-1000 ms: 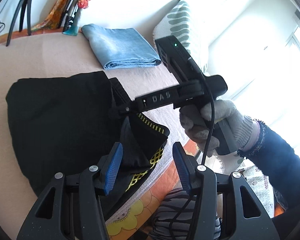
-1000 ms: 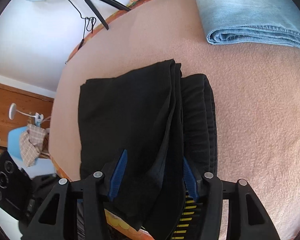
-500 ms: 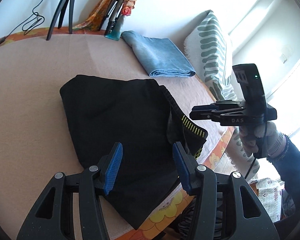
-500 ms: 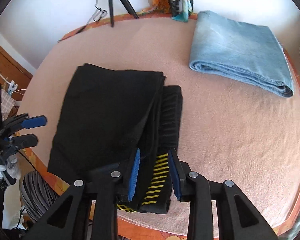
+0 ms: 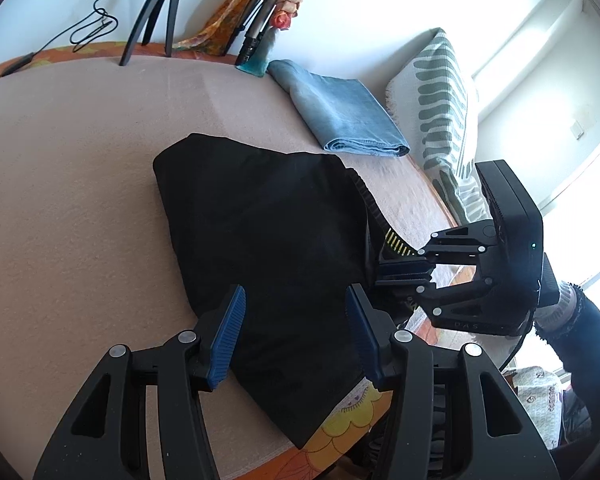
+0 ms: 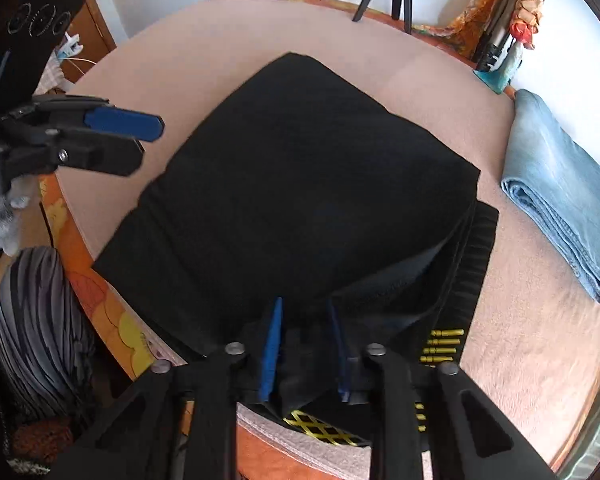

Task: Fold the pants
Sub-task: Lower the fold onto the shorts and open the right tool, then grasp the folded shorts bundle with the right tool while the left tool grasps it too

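Observation:
The black pants (image 5: 268, 240) lie folded on the pink round table (image 5: 60, 168), with a ribbed waistband with yellow markings (image 6: 444, 344) at the near edge. My left gripper (image 5: 296, 332) is open and empty, hovering above the pants' near corner. My right gripper (image 6: 304, 344) has its blue pads closed on the pants' edge by the waistband; it also shows in the left wrist view (image 5: 400, 268). The left gripper shows open at the left of the right wrist view (image 6: 128, 136).
Folded blue jeans (image 5: 344, 120) lie at the far right of the table, also in the right wrist view (image 6: 560, 200). Tripod legs (image 5: 152, 12) and a vase (image 5: 256, 60) stand at the back edge. A striped cushion (image 5: 444, 108) is beyond the table.
The left gripper has drawn back and risen, staying open. The right gripper has narrowed and closed on the pants' edge near the waistband, moving in low at the table edge.

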